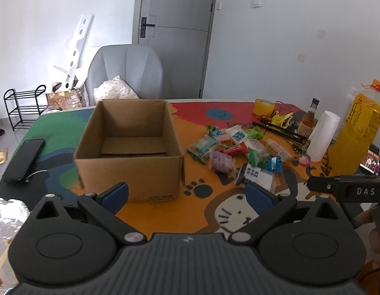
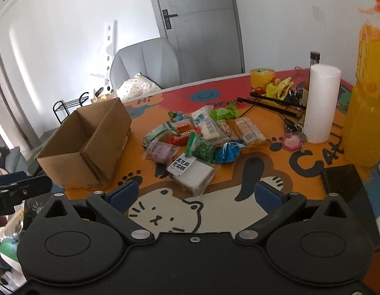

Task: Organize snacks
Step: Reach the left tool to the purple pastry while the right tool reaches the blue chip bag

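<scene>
Right gripper (image 2: 196, 195), jaws apart, empty: I judged it nearer the white rectangular plastic-wrapped snack (image 2: 192, 175), lying just ahead, long axis slanting; left gripper (image 1: 187, 194) likewise apart, facing the open brown cardboard box (image 1: 128, 145).

My fingers (image 2: 123, 194) have bare counter (image 2: 226, 196) in front, up to the snack pile (image 2: 197, 137). The cardboard box (image 1: 128, 145) is open on top, nothing over it. On the right, paper roll (image 2: 321, 103) and yellow jug (image 2: 366, 113) block the way.

Gripper (image 2: 195, 194) wide open, nothing in it; snack pile (image 2: 202, 135) just ahead, empty cardboard box (image 2: 86, 147) off to its left.
</scene>
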The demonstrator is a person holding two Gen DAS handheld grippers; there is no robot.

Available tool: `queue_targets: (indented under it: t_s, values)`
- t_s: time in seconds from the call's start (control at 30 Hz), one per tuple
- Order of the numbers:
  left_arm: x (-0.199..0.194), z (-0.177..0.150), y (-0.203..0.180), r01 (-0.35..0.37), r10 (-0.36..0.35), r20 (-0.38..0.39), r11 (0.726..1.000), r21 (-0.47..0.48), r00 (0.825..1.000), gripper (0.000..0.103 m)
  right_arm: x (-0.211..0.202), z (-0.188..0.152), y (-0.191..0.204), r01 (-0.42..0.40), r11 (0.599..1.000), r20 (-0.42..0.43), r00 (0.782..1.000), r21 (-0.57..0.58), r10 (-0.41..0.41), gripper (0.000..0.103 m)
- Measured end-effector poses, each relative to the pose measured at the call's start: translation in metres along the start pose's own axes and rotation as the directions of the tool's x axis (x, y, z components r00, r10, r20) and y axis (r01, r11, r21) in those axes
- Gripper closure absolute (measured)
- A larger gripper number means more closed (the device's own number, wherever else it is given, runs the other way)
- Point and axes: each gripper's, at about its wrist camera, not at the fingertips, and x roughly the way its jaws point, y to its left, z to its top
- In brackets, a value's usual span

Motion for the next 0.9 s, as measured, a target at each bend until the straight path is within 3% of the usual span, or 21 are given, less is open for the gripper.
queue_targets:
  t_s: [0.47, 0.63, 0.9]
  values:
    - [0.057, 0.014, -0.033, 0.116, -0.116, -0.008, 0.993, 0.009, 0.993, 0.004, 0.039, 0.017, -0.039, 0.01, 0.994, 0.011, 1.0, 0.111, -0.012, 0.007]
    - [0.079, 0.018, -0.038, 0.134, -0.134, -0.035, 0.991, 0.003, 0.99, 0.009, 0.053, 0.019, -0.048, 0.006, 0.992, 0.011, 1.0, 0.128, -0.008, 0.008]
    - [0.113, 0.02, -0.052, 0.169, -0.169, -0.084, 0.986, -0.003, 0.982, 0.023, 0.074, 0.021, -0.062, 0.003, 0.989, -0.009, 1.0, 0.148, -0.002, 0.023]
